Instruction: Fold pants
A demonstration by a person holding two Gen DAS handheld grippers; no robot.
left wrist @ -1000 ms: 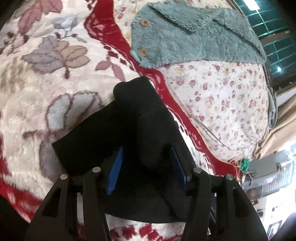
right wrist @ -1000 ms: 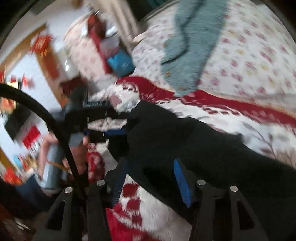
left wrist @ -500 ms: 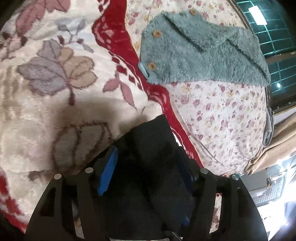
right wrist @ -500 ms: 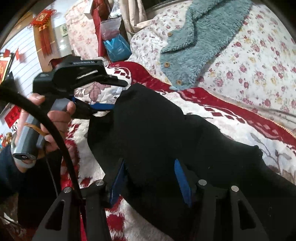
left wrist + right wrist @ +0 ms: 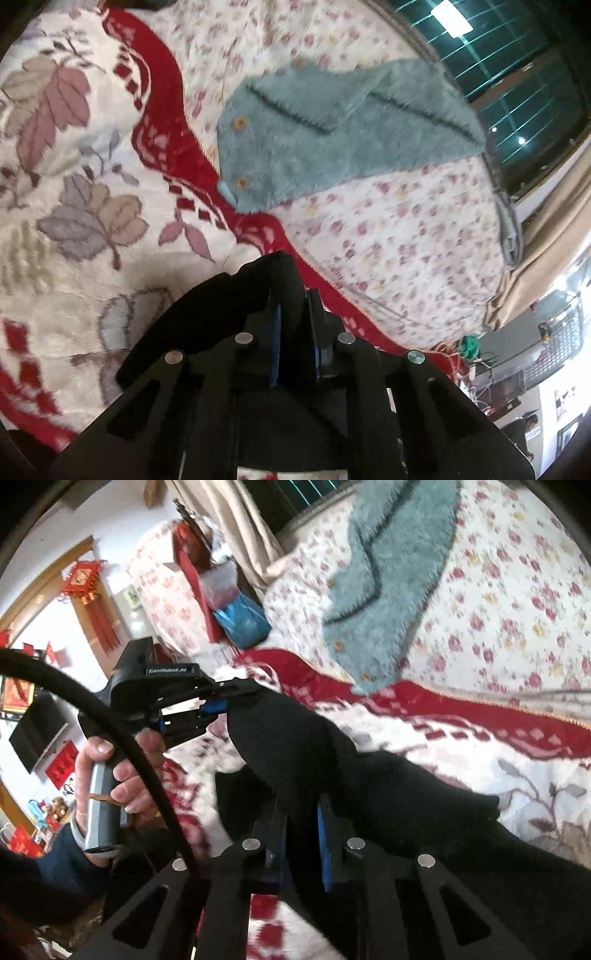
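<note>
We see left gripper [image 5: 293,314] at lower centre of its view, clamped on fold of black pants [image 5: 207,314]. Right gripper [image 5: 301,830], lower centre of its own view, likewise pinches pants [image 5: 388,801], which drape across floral blanket [image 5: 74,184]. Teal fuzzy cardigan [image 5: 332,140] lies upper centre, apart from pants.

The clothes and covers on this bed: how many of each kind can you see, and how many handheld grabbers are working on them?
Black pants: 1
Teal fuzzy cardigan: 1
Red-bordered leaf blanket: 1
Small-flower quilt: 1
Handheld grippers: 2, the left gripper and the right gripper, each shut on the pants
Total: 6
</note>
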